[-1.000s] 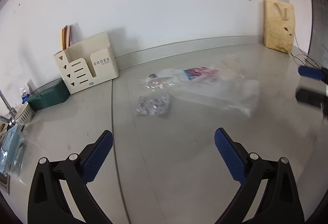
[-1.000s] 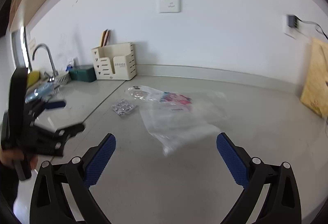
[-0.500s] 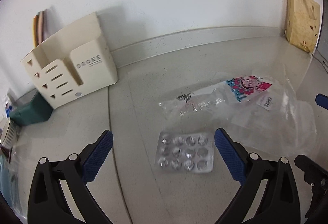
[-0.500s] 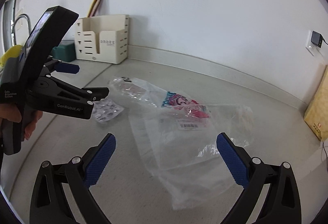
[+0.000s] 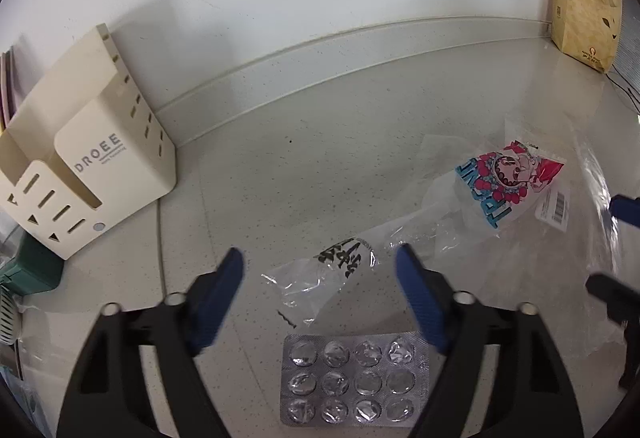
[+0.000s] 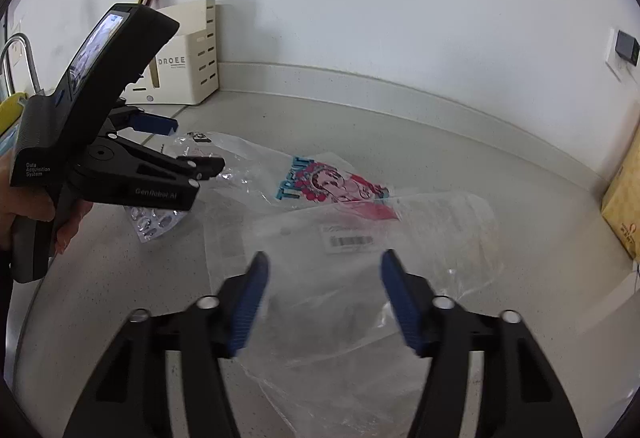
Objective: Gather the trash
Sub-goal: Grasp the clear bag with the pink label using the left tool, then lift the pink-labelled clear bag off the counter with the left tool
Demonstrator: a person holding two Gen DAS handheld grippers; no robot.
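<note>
Pale counter [image 5: 304,165] under both claws: left gripper [image 5: 320,278] spread above wrapper [image 5: 332,270], blister pack [image 5: 354,380] just nearer; right gripper [image 6: 322,298] spread over clear bag [image 6: 360,278]; likely to skid flat, slippery film or pinch two layers together.

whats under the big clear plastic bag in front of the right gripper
Through the clear plastic bag only the grey countertop shows. The printed wrapper has its far corner tucked beneath the bag's edge. Crinkled glare hides the rest.
</note>
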